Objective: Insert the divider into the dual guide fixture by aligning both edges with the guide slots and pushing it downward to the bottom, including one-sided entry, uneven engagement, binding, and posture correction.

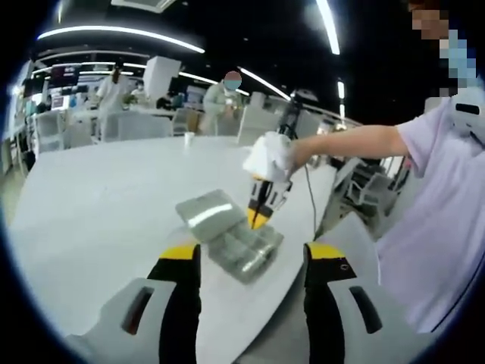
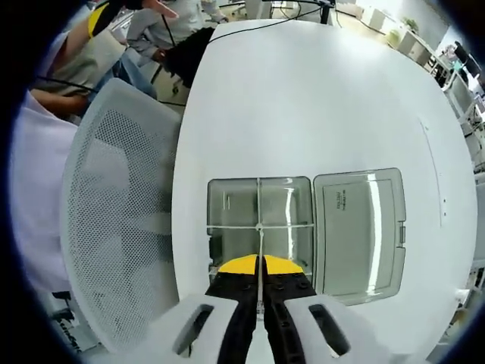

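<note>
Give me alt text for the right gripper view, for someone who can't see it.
The right gripper, jaws closed on a thin clear divider, holds it over a clear compartment box on a white table. The box's hinged lid lies open flat beside it. A white mesh chair stands at the table's edge.
</note>
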